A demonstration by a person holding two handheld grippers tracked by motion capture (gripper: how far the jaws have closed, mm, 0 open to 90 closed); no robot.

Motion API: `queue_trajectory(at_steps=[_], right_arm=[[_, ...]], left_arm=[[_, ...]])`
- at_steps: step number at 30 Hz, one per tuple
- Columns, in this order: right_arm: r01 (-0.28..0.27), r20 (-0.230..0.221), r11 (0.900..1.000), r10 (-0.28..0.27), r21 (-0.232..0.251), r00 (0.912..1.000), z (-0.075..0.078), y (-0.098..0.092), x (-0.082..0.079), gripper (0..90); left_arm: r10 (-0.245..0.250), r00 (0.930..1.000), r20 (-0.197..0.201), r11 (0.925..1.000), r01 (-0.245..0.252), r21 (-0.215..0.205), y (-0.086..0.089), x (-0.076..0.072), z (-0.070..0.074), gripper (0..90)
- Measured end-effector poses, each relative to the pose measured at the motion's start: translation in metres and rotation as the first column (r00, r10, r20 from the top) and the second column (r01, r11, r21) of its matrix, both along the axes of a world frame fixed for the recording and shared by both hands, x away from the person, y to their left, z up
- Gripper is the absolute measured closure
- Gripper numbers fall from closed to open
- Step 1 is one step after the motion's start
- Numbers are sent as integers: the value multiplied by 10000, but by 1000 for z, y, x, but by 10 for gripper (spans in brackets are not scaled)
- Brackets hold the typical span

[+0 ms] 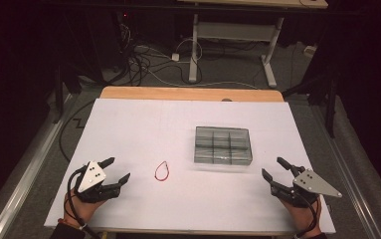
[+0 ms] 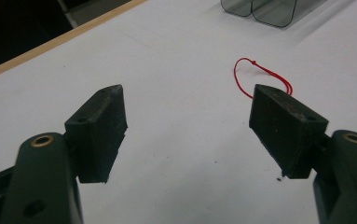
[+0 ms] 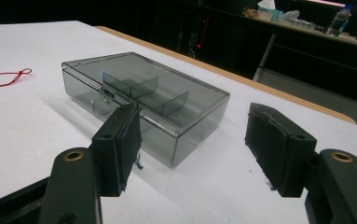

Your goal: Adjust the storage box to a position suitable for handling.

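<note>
A thin red elastic cord loop (image 1: 162,171) lies flat on the white bench (image 1: 143,124), near the middle of its near edge, with a smoky transparent plastic compartment box (image 1: 223,145), lid closed, just to its right and a little farther back. The left gripper (image 1: 118,171) rests by the near left corner, jaws apart and empty, aimed at the loop. The right gripper (image 1: 273,167) sits by the near right corner, jaws apart and empty, facing the box.
</note>
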State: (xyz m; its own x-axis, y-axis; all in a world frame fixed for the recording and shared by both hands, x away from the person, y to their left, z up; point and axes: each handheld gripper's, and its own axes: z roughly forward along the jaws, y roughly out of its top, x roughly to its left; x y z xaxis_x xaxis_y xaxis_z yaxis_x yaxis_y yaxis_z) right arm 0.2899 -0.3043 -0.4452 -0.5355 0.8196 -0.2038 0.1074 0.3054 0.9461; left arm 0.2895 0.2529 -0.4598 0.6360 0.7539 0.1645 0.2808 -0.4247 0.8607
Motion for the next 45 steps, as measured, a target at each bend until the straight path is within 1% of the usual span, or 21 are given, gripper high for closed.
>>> queue_trajectory(at_steps=[3, 5, 9, 11, 15, 19, 22, 23, 24, 25, 27, 30, 33, 35, 36, 37, 39, 40, 41, 43, 45], right_arm=[[-19, -90, 10000, 19, 31, 10000, -1, -2, -2, 366], [-57, -118, 10000, 57, 32, 9999, -1, -2, -3, 369], [-259, -80, 9997, 259, 8, 9996, -1, -4, -5, 385], [-248, -123, 9995, 251, 206, 9996, -1, -6, -5, 385], [-173, -165, 9998, 175, 104, 9997, -2, -7, -6, 384], [-36, -233, 9999, 39, 111, 9997, -2, -8, -4, 384], [-5, -312, 10000, 7, 47, 9995, -3, -8, -3, 385], [54, -396, 9999, -58, -94, 9992, -4, -8, -1, 384], [54, -396, 9999, -58, -94, 9992, -4, -8, -1, 384], [138, -458, 9994, -153, -316, 9988, -5, -8, 1, 385], [204, -525, 9988, -227, -435, 9984, -6, -8, 4, 385], [186, -655, 9988, -216, -457, 9976, -7, -9, 6, 387], [112, -803, 9984, -157, -562, 9966, -9, -8, 9, 410], [-86, -959, 9974, 17, -710, 9954, -8, -6, 13, 479], [-86, -959, 9974, 17, -710, 9954, -8, -6, 13, 479], [-328, -1142, 9968, 243, -731, 9932, -7, -3, 16, 516], [-453, -1197, 9960, 359, -771, 9922, -7, -2, 17, 521], [-604, -1346, 9939, 476, -925, 9898, -6, 3, 20, 521], [-689, -1405, 9926, 545, -996, 9886, -5, 5, 21, 525], [-737, -1450, 9920, 583, -1029, 9877, -5, 7, 22, 530], [-854, -1649, 9906, 670, -1072, 9840, -4, 10, 25, 537]], left_arm=[[-38, 10000, -76, 9999, 37, -136, -1, 2, -1, 264], [-74, 9999, -101, 9999, 73, -122, -1, 3, -1, 264], [-188, 9998, -27, 9996, 187, -217, -4, 5, 1, 264], [-217, 9998, -31, 9993, 216, -289, -5, 5, 0, 264], [-307, 9995, -111, 9990, 303, -324, -6, 7, -1, 264], [-438, 9989, -146, 9989, 436, -154, -9, 8, -1, 264], [-481, 9987, -152, 9987, 478, -195, -11, 8, 0, 264], [-515, 9985, -158, 9986, 513, -162, -13, 8, 0, 264], [-566, 9982, -172, 9983, 564, -135, -15, 9, 0, 264], [-631, 9978, -179, 9980, 630, -71, -17, 10, 1, 264], [-736, 9971, -214, 9973, 736, 2, -21, 12, 1, 264], [-922, 9954, -247, 9957, 922, -8, -27, 16, 3, 274], [-1091, 9935, -332, 9940, 1092, 17, -33, 20, 5, 277], [-1112, 9930, -391, 9936, 1118, 152, -38, 21, 5, 278], [-1145, 9926, -412, 9930, 1155, 230, -39, 22, 5, 278], [-1168, 9922, -432, 9927, 1180, 262, -40, 22, 5, 297], [-1189, 9916, -499, 9924, 1202, 244, -40, 23, 5, 297], [-1179, 9915, -558, 9925, 1194, 243, -40, 23, 5, 295], [-1168, 9912, -626, 9922, 1193, 371, -40, 22, 4, 295], [-1192, 9907, -664, 9919, 1217, 361, -40, 22, 4, 295], [-1213, 9900, -724, 9913, 1246, 429, -41, 23, 4, 295]])
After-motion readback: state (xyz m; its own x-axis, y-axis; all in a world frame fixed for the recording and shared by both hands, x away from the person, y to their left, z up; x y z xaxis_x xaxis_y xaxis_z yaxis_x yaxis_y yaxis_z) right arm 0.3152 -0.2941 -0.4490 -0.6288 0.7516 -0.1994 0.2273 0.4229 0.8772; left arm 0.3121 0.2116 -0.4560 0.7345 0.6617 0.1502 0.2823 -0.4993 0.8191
